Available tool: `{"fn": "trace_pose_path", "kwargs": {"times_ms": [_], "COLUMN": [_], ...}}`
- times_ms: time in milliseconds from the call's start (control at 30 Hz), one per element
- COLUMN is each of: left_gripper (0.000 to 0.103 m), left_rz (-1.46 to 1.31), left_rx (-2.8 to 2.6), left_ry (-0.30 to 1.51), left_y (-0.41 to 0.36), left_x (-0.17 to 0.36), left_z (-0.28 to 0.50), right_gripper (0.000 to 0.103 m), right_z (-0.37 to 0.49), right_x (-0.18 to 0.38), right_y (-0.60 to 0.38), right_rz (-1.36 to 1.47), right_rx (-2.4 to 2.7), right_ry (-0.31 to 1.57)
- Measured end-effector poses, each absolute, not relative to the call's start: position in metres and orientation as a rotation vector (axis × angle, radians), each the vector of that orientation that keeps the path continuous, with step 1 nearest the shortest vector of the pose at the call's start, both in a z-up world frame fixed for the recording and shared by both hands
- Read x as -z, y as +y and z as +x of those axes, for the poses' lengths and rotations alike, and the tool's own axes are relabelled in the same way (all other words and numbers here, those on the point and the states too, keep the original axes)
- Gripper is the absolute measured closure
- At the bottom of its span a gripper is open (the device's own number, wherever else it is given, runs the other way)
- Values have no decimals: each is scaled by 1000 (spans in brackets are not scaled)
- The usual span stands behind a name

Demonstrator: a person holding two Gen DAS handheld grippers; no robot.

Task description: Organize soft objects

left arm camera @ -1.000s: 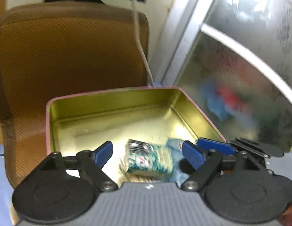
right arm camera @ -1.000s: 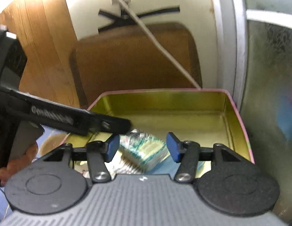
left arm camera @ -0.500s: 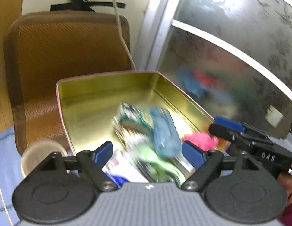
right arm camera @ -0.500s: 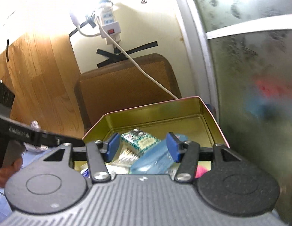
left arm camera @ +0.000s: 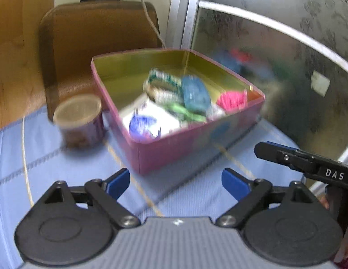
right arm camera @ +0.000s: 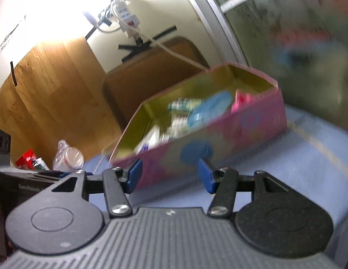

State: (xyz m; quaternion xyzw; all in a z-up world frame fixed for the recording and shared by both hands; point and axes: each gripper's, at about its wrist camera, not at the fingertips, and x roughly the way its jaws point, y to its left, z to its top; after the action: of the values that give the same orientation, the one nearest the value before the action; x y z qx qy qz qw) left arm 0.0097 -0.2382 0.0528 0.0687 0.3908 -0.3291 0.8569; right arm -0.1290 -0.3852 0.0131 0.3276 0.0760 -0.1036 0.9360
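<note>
A pink tin box (left arm camera: 192, 144) with a gold inside stands on a blue cloth (left arm camera: 50, 170). In it lie several soft packs: a green-and-white pack (left arm camera: 165, 83), a light blue pack (left arm camera: 195, 93), a pink bundle (left arm camera: 232, 99), a blue-and-white pack (left arm camera: 142, 126). My left gripper (left arm camera: 175, 182) hovers in front of the box, its jaws opening, nothing between them. My right gripper (right arm camera: 170, 174) is open and empty, close to the same box (right arm camera: 218, 139). From the right of the left wrist view the right gripper's finger (left arm camera: 286, 154) reaches in.
A purple cup (left arm camera: 81, 121) with a pale lid stands left of the box. Behind it are a brown chair back (left arm camera: 95, 38), a white cable (left arm camera: 147, 15) and a frosted glass door (left arm camera: 275, 56). A clear plastic jar (right arm camera: 68, 155) and red packets (right arm camera: 26, 159) sit far left.
Both grippers have pulled back out of the box toward me; the whole box and the cloth in front now show. The left jaws stand wider. The right wrist view has rolled.
</note>
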Motion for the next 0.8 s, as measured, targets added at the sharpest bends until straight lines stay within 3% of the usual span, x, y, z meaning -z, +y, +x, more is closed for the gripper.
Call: {"fn": "trace_pose_path", "kwargs": {"times_ms": [267,633,700,800], "left_gripper": [0,0,0,0], "left_rz": [203,165,144,153], "left_rx": [630,544,533,498], "left_ry": [846,821,799,721], "left_y": [-207,-174,-169,-165], "left_x": [-27,-27,-31,-38], "left_z": [-31,-47,-49,-55], "right_gripper": [45,45,43,32], "right_z": [-139,-144,-146,-149], "right_x": [9,-18,-25,-34], "right_y": [-352,-315,-307,-291], "right_rz": [819,704,659,567], "right_rx": [154,158,178,224], "right_ry": [240,189,159,111]}}
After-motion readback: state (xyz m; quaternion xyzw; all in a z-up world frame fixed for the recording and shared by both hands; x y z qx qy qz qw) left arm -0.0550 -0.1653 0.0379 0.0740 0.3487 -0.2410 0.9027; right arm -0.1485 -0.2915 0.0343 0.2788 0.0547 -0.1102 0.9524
